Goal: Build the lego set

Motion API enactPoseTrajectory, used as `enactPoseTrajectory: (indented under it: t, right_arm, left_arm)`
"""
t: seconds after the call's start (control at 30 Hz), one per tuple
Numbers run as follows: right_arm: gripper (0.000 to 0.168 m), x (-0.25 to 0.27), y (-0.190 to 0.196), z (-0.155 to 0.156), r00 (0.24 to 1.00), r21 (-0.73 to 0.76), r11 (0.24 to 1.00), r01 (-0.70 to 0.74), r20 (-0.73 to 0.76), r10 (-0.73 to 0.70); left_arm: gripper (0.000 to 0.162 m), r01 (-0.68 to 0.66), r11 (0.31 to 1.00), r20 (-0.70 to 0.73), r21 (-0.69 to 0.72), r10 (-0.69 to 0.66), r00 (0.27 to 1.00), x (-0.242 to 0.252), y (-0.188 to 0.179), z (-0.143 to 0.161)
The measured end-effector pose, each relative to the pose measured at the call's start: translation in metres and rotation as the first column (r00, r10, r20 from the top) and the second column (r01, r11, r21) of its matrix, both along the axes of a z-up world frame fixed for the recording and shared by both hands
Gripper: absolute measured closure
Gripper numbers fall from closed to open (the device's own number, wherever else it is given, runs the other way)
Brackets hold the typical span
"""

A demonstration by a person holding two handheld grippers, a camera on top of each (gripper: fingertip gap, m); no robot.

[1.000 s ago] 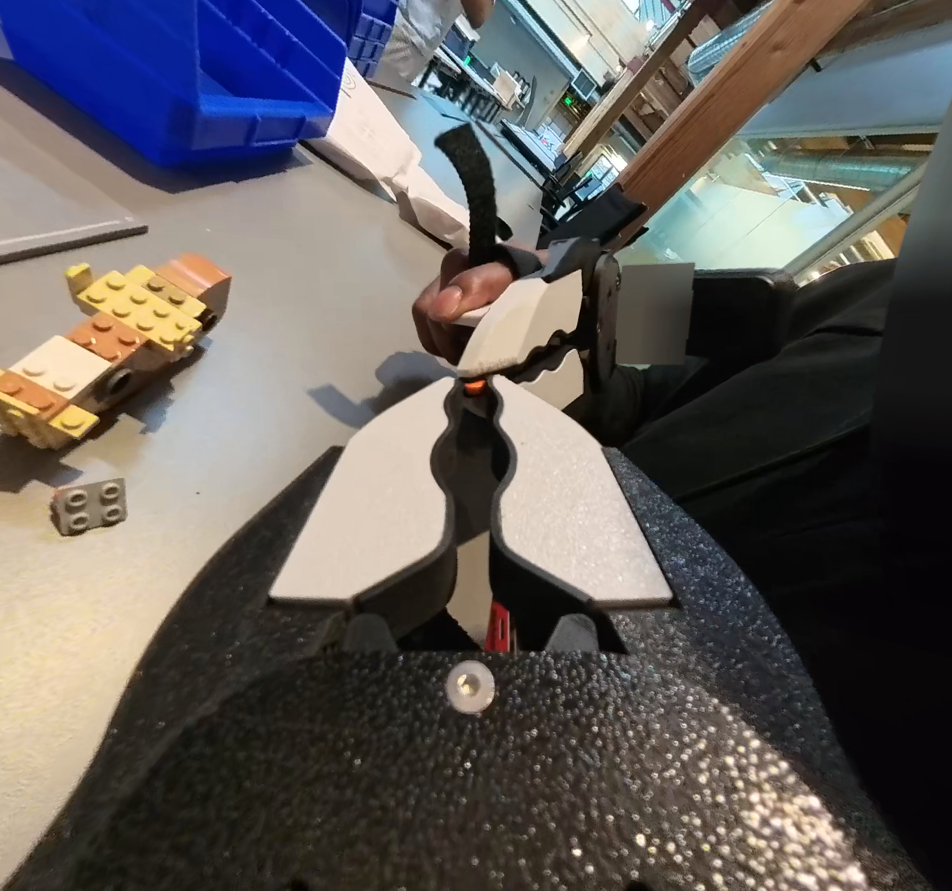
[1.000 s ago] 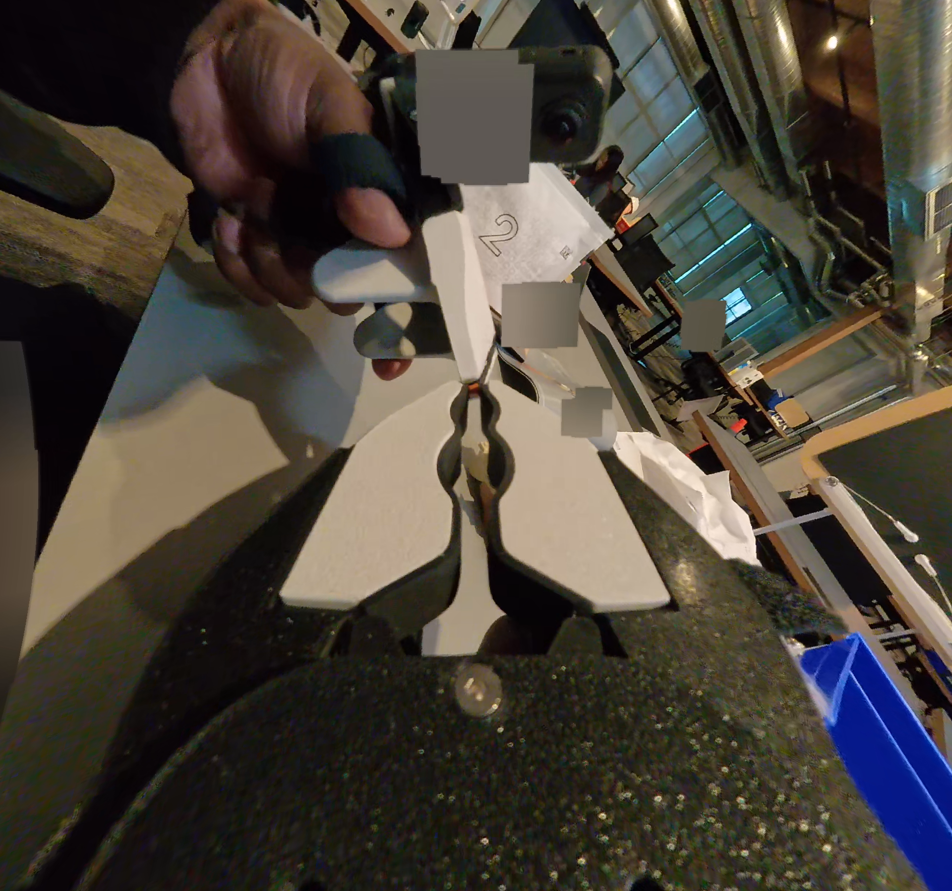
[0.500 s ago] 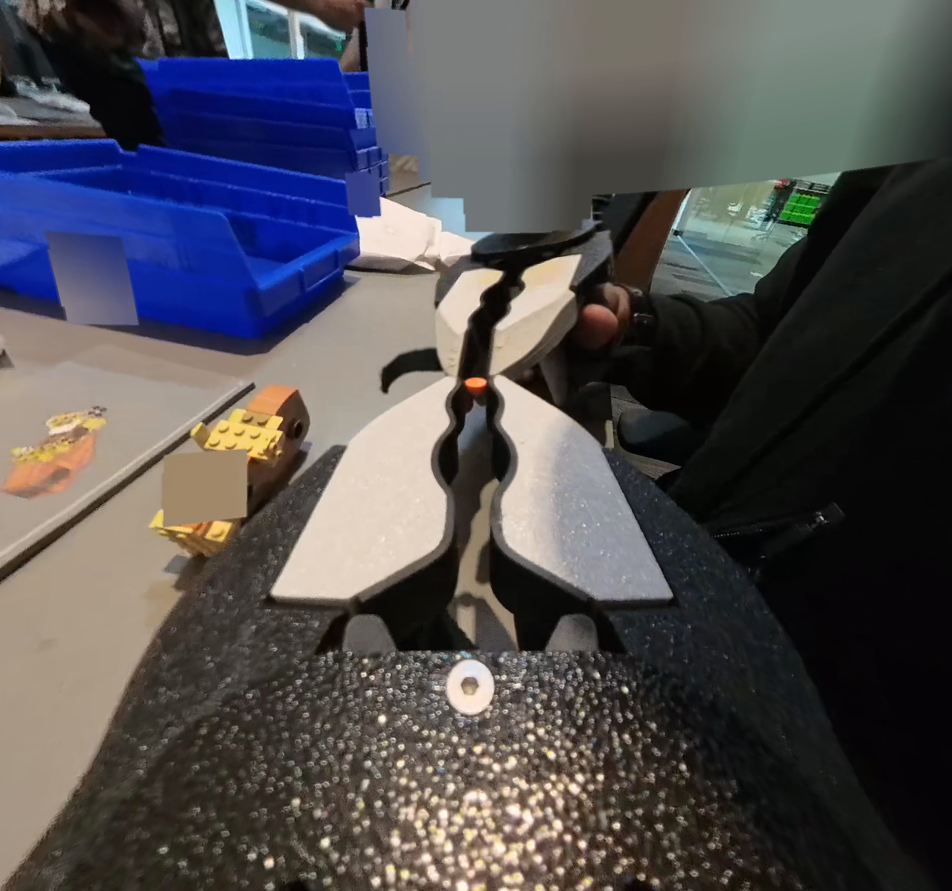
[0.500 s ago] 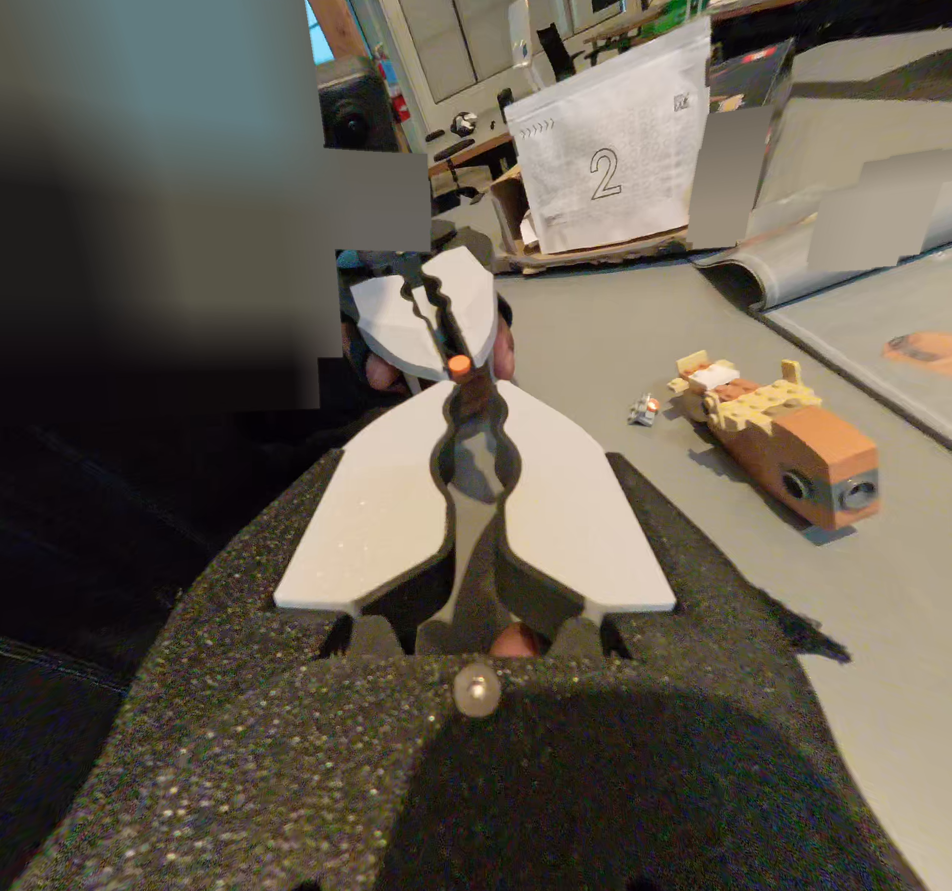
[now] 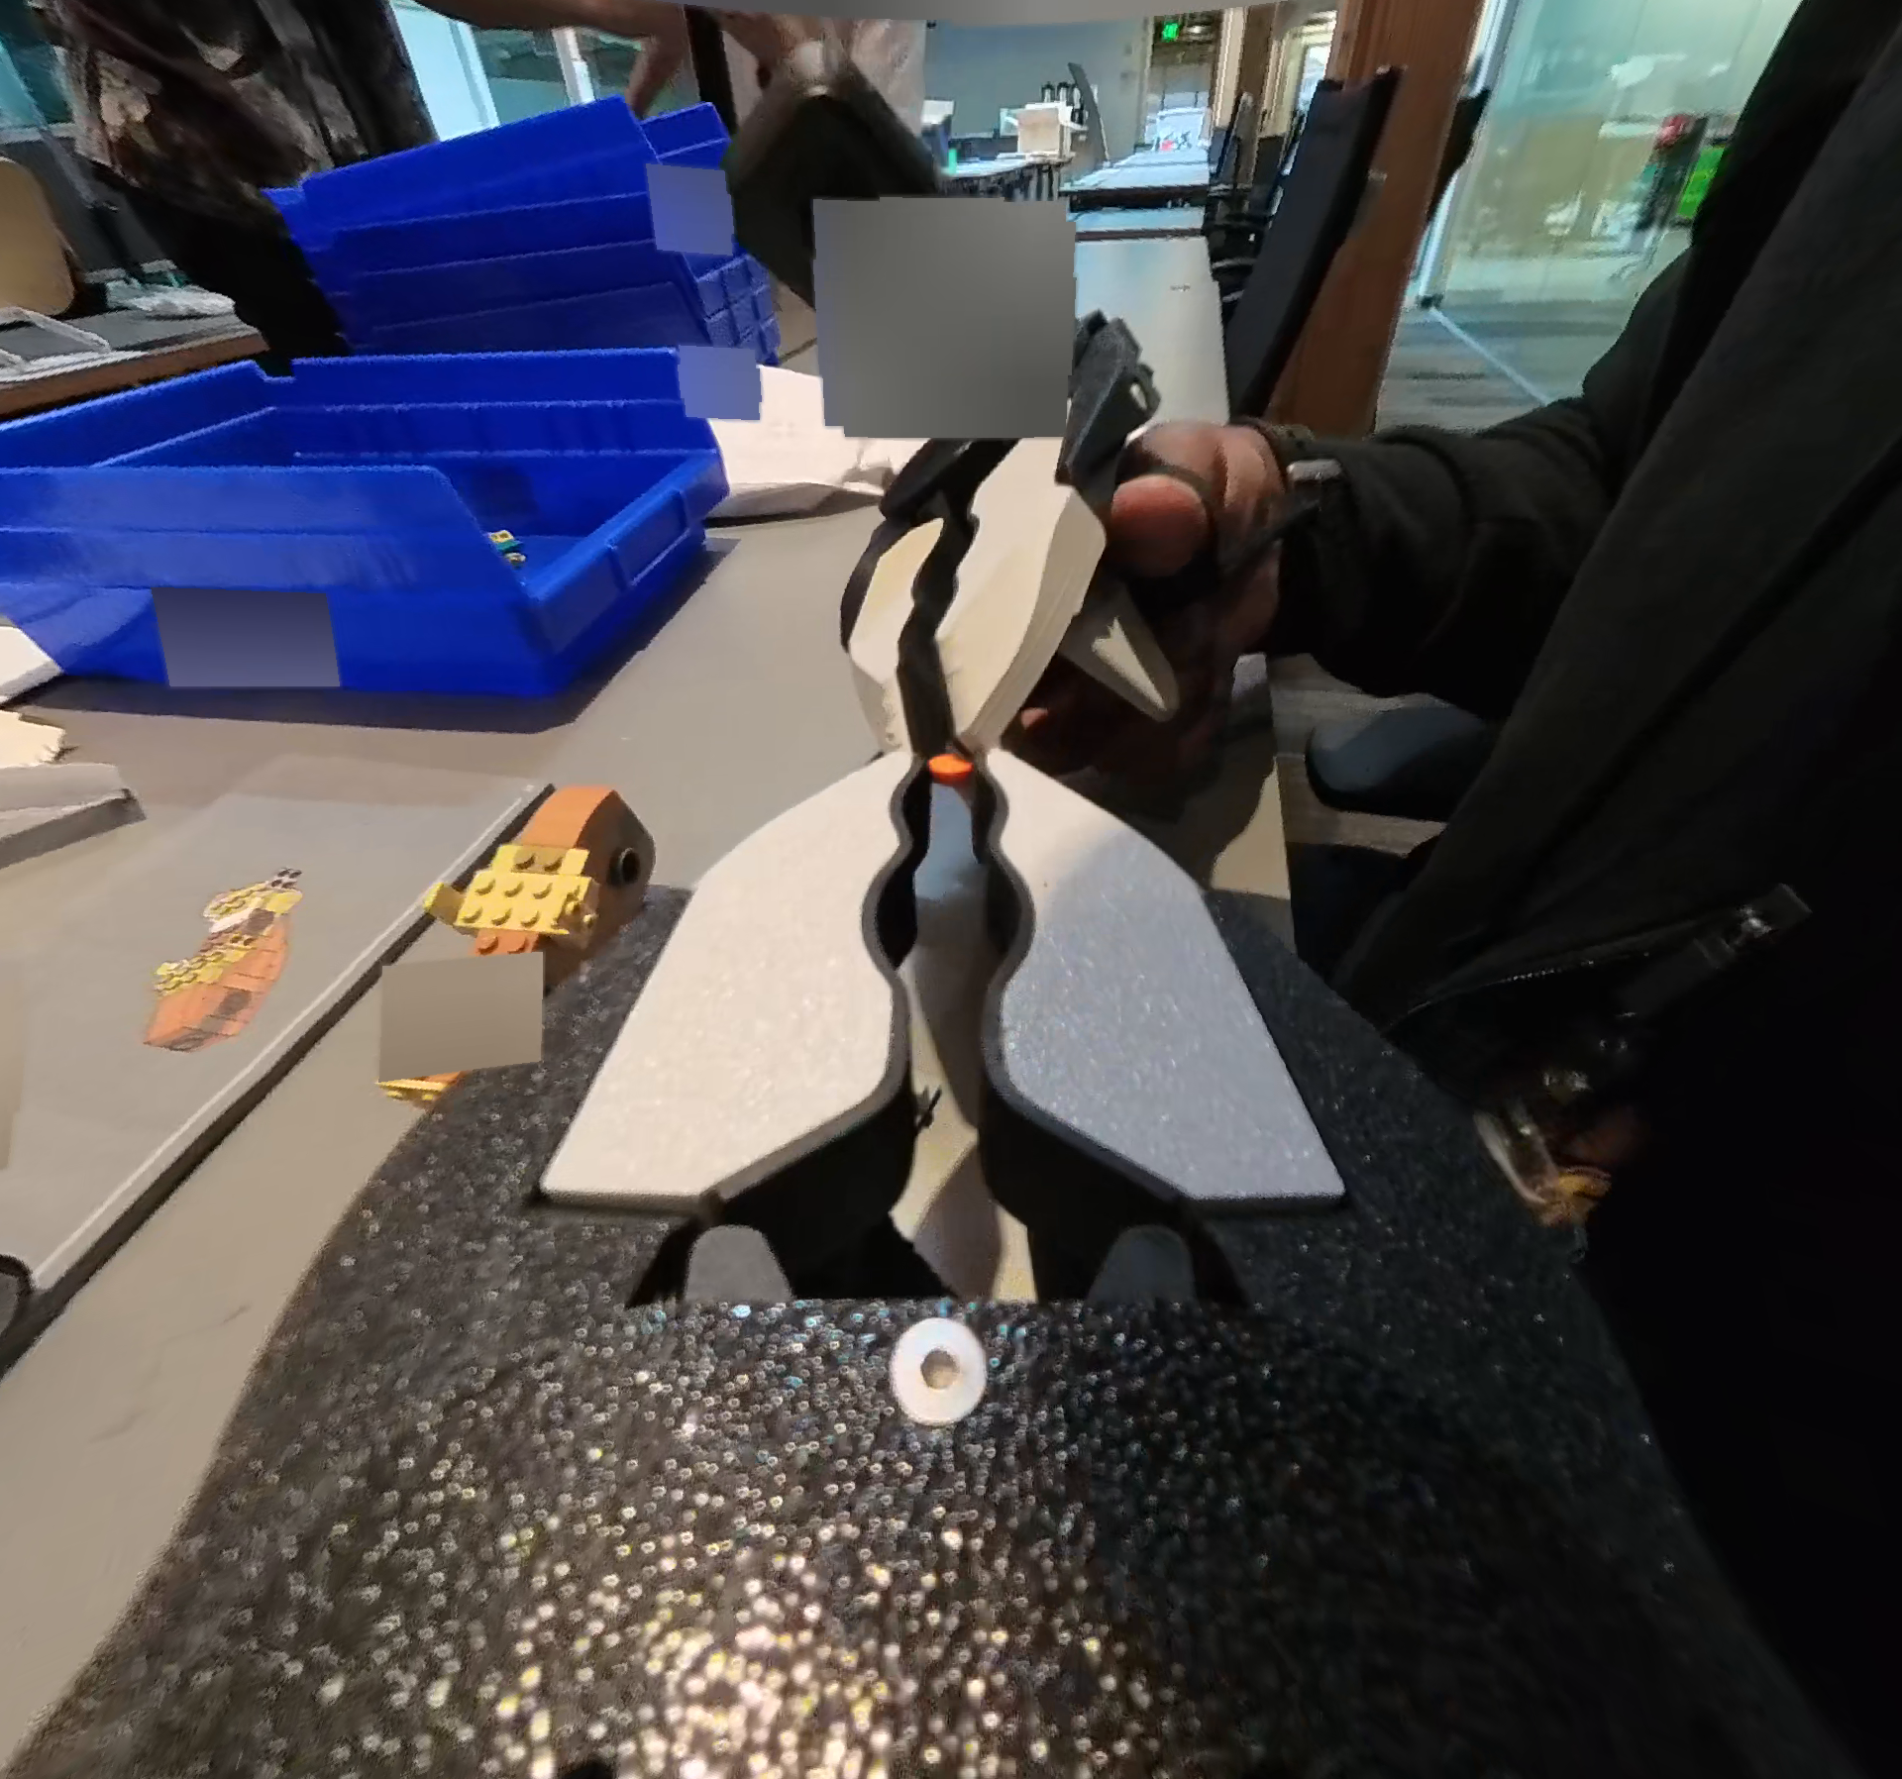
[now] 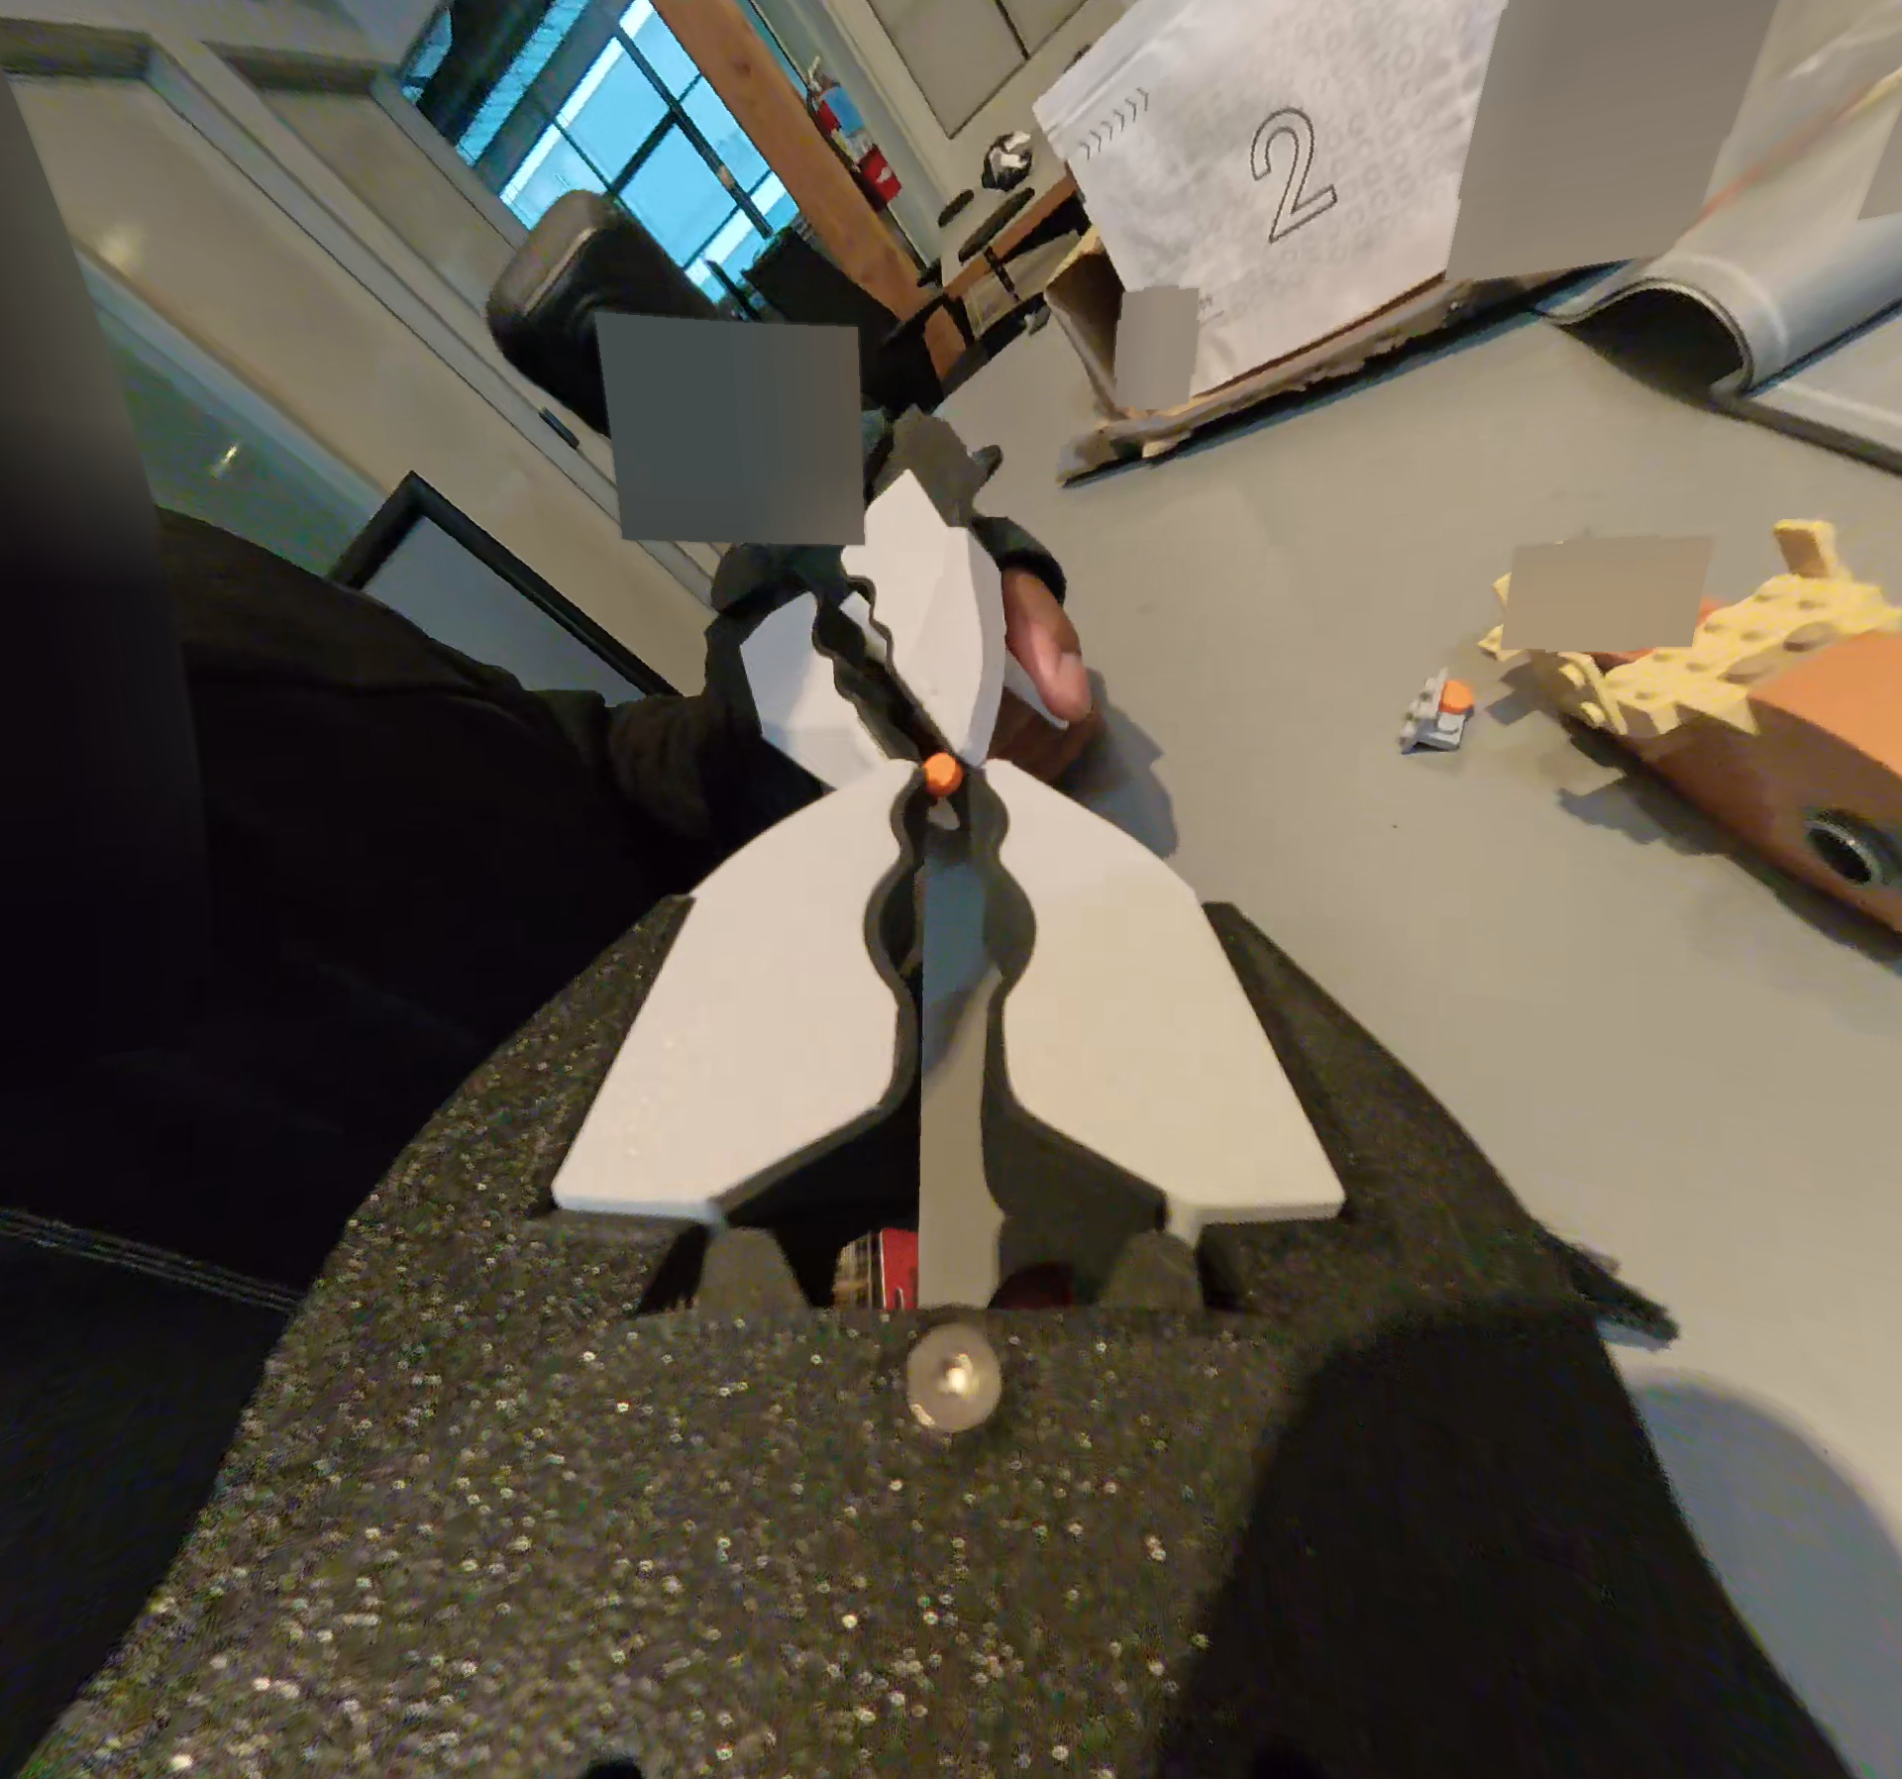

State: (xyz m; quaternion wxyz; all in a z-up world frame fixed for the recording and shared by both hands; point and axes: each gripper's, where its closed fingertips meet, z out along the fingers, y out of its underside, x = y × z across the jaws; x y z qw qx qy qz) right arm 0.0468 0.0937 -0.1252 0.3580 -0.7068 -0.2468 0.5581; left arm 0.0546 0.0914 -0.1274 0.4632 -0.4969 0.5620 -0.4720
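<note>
Stud (image 5: 949, 768) slip is the risk: both grippers meet tip to tip above the table (image 5: 720, 680), the left gripper (image 5: 942, 783) and right gripper (image 6: 942, 788) each clenched on the tiny orange piece. Any twist between them could, I judge, pop it loose, far from the model (image 6: 1750, 700) off to the right gripper's right.

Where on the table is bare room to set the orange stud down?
Bare grey table lies between the grippers' tips and the small grey piece. It is crowded farther right, by the brown-and-yellow model, the booklet and the blue bins.
</note>
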Motion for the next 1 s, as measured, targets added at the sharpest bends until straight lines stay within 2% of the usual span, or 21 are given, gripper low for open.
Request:
enactPoseTrajectory:
  t: [0.2, 0.37, 1.0]
  right_arm:
    - [0.161, -0.0002, -0.0026, -0.0040, 0.999, -0.061, 0.998, -0.030, 0.032, 0.032]
    - [0.163, -0.0010, -0.0059, -0.0023, 0.997, -0.111, 0.991, -0.074, -0.001, 0.075]
    - [0.164, 0.0014, -0.0090, -0.0034, 0.991, -0.185, 0.974, -0.128, -0.061, 0.119]
  left_arm:
    - [0.155, -0.009, 0.990, -0.045, 0.139, 0.015, 0.999, 0.0000, -0.0016, -0.0030]
    - [0.155, 0.004, 0.965, -0.042, 0.260, 0.007, 0.999, 0.0002, -0.0053, -0.0018]
    - [0.155, 0.030, 0.917, 0.000, 0.398, -0.032, 0.999, 0.0027, -0.0074, -0.0028]
